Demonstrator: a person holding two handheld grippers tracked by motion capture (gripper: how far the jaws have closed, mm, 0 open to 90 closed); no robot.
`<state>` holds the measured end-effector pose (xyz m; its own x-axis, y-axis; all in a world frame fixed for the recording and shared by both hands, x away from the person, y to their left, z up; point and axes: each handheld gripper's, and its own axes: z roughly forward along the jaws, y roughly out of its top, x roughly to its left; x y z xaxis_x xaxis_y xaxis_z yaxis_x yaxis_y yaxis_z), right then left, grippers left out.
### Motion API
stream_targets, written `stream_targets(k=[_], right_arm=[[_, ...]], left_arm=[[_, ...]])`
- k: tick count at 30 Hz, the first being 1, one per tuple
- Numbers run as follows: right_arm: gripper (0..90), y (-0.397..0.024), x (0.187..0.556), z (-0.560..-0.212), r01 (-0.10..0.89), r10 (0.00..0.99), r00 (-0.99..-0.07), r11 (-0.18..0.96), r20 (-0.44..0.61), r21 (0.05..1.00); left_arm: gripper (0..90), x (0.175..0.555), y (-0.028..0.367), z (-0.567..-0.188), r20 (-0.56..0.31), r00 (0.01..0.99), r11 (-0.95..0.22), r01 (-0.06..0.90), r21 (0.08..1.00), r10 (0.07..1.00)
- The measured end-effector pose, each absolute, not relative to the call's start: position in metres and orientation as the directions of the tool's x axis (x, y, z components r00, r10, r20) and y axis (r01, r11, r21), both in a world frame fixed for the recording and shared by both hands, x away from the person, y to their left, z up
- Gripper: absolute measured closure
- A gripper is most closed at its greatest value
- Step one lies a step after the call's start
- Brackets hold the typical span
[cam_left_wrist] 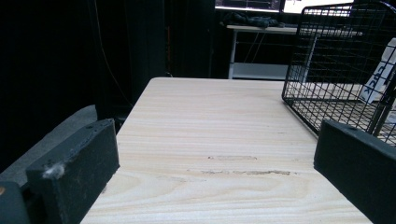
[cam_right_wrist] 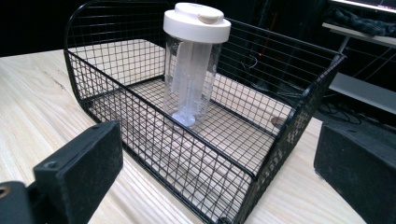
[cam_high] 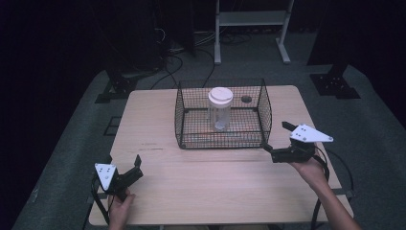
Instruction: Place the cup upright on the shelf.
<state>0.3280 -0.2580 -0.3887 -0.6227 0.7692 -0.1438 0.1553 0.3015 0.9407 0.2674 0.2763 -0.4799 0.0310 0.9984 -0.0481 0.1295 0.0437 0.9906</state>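
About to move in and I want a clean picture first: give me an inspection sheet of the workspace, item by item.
Surface: pale wooden table, a few faint scuff marks in front of the basket.
Job's things: clear jar with a white lid stands upright inside the black wire basket.
Clutter: small dark round mark on the table behind the basket; what it is cannot be told.
Grippers: left gripper open, holding nothing, at the near left; right gripper open, holding nothing, beside the basket's near right corner.
Cables: one trails from each gripper; more lie on the floor behind.
Surroundings: dark room, white rack, black stand bases.
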Motion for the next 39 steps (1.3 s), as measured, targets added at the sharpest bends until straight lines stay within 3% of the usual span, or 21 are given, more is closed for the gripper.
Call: stream_targets(k=[39], right_arm=[[0.8,-0.297,0.291,-0.431,0.221,0.826,-0.558,0.239,-0.078,0.946]], left_arm=[[0.0,0.267,0.276,-0.48,-0.048,0.024,0.044,0.131,0.99,0.999]])
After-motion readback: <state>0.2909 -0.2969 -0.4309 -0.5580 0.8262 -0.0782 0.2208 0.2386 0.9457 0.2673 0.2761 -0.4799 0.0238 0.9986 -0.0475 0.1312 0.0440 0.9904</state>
